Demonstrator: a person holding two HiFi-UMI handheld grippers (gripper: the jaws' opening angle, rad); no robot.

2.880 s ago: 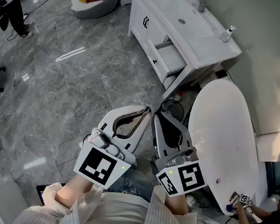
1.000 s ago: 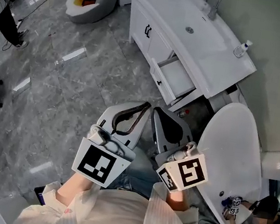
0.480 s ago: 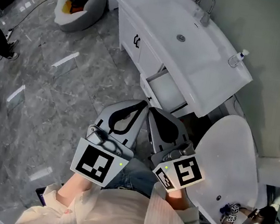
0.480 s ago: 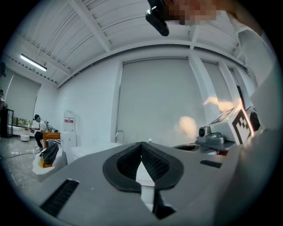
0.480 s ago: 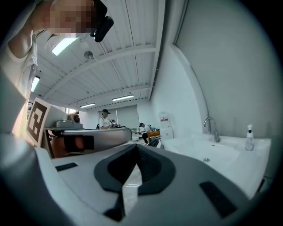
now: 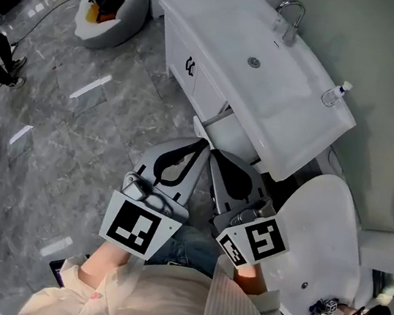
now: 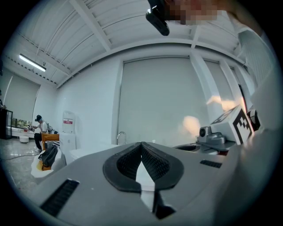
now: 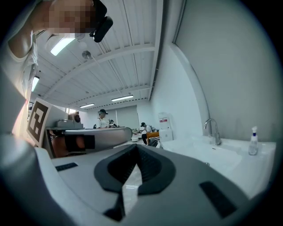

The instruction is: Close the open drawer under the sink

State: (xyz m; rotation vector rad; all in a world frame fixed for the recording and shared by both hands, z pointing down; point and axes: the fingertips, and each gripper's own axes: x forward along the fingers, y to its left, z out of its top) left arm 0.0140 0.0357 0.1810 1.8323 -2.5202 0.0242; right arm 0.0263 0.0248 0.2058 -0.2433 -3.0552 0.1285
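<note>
Below the vanity top [image 6: 288, 142], the open drawer [image 6: 222, 129] juts out toward the person. Only a white slice of it shows from the head view, between the overhang above and the gripper tips in front. No drawer handle can be made out.

- Left gripper [image 6: 202, 143]: jaws fully together, nothing held. Its own view confirms this, the pads [image 7: 152, 161] meeting at the tip with empty space behind.
- Right gripper [image 6: 212, 152]: jaws likewise pressed shut on nothing [image 8: 136, 146].
- Both are held side by side, tips pointing at the drawer and near it. Contact cannot be confirmed.
- Both gripper views look over the vanity toward the faucet [image 8: 212, 130]; neither shows the drawer.

Judged step: approach for a push; closing not yet begun.

Risks:
- The closed tips make a narrow contact. They could skid off the drawer's front edge, up under the overhang or down past it.
- A push off-centre, toward one corner, may rack the drawer and jam it.
- The drawer is half hidden from the head camera, so aim is partly blind.
- The white oval fixture [image 6: 317, 239] sits close to the right, so a wide swing of that arm could knock it.
</note>
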